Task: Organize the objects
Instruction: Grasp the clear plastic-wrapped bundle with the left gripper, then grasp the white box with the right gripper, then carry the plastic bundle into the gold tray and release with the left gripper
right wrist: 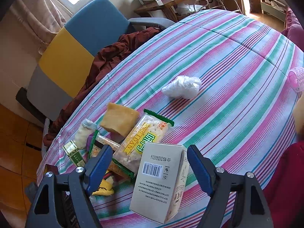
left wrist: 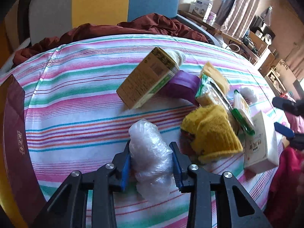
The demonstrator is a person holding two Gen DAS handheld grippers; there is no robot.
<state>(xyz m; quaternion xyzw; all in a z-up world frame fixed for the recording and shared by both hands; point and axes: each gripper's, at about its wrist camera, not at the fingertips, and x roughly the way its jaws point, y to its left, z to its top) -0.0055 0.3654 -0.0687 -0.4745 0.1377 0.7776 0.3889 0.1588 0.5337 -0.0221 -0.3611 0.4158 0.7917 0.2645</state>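
Note:
My left gripper (left wrist: 151, 148) is closed on a crumpled clear plastic bag (left wrist: 150, 152), its blue pads pressing both sides. Beyond it on the striped tablecloth lie a tan box (left wrist: 148, 77) leaning on a purple block (left wrist: 182, 85), a yellow knit sock (left wrist: 209, 133), snack packets (left wrist: 212, 93) and a white carton (left wrist: 260, 142). My right gripper (right wrist: 150, 152) is open, its fingers on either side of the white carton (right wrist: 161, 180), not touching it. The snack packet (right wrist: 142, 140), a yellow sponge (right wrist: 119, 119) and another crumpled plastic bag (right wrist: 182, 86) lie ahead of it.
A dark red box (left wrist: 13, 133) lies at the table's left edge. A chair (right wrist: 76, 51) with brown-red cloth (right wrist: 106, 60) stands behind the table. A pink hair roller (right wrist: 296, 79) lies at the right edge. The right gripper (left wrist: 285, 117) shows in the left wrist view.

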